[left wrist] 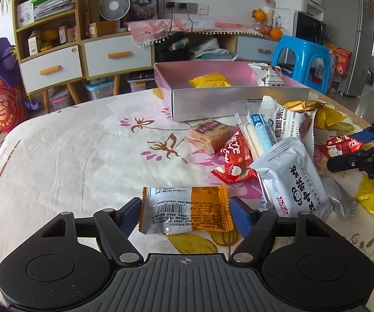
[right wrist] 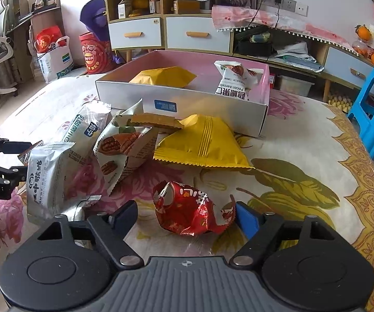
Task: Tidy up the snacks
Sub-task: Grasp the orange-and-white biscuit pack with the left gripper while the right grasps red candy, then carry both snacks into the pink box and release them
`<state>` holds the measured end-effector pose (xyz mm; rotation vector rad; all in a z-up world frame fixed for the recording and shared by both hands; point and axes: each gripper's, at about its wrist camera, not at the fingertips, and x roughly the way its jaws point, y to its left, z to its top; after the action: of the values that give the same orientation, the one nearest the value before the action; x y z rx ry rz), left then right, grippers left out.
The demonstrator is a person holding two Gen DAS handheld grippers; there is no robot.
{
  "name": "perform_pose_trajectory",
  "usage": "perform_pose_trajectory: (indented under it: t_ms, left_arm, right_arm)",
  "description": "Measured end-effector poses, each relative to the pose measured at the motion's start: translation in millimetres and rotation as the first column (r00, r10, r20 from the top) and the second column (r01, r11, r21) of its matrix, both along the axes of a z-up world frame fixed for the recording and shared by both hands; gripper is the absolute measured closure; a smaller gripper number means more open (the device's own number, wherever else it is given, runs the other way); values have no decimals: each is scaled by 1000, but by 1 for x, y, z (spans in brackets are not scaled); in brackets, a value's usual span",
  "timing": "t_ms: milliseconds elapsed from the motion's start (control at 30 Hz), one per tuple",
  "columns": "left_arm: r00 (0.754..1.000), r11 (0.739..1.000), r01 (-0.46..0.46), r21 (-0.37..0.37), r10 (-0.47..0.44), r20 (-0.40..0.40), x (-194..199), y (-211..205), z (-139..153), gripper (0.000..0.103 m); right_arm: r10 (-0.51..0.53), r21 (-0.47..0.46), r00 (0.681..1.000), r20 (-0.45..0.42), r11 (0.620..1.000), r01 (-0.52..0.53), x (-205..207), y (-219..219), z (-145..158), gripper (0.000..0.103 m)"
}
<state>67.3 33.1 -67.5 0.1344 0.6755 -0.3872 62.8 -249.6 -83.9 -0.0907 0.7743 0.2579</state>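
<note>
Left gripper (left wrist: 185, 209) has its two fingers on either side of an orange-and-silver snack packet (left wrist: 185, 210) that lies barcode-up on the floral cloth of the tabletop (left wrist: 64, 145); the dark left pad meets the packet's left edge and the blue right pad (left wrist: 240, 212) sits at its crimped right edge, so the packet looks pinched between them. Right gripper (right wrist: 185, 214) brackets a crumpled red foil packet (right wrist: 191, 209) low on the cloth: the blue pad touches the packet's right end, while a small gap shows between the dark left pad (right wrist: 126, 214) and the foil, so a full pinch cannot be confirmed.

Beyond both grippers lies a loose heap of snacks: a white packet with black characters (left wrist: 295, 182), a pecan kernel bag (right wrist: 124, 148), a yellow triangular pouch (right wrist: 204, 143), a clear-wrapped white and blue stick (left wrist: 258, 132), a brown biscuit pack (left wrist: 210, 132) and another red packet (left wrist: 235, 160).

Behind the heap stands a shallow box (right wrist: 200, 105) with a pink inside and silver walls. In it are a yellow pouch (right wrist: 165, 76) toward the left and a second pecan kernel bag (right wrist: 235, 80) leaning at the right end.
</note>
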Motion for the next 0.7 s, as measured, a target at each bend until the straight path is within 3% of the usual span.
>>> perform_pose_trajectory:
  t_ms: [200, 267, 700]
  left_arm:
    - [1000, 1000, -1, -1, 1, 0, 0, -1, 1, 38]
    - [1000, 1000, -1, 0, 1, 2, -1, -2, 2, 46]
    - [1000, 999, -22, -23, 22, -17, 0, 5, 7, 49]
  right_arm:
    - [2, 8, 1000, 8, 1000, -2, 1, -1, 1, 52]
    - [16, 10, 1000, 8, 1000, -16, 0, -1, 2, 53]
    - [67, 22, 997, 38, 997, -67, -10, 5, 17, 57]
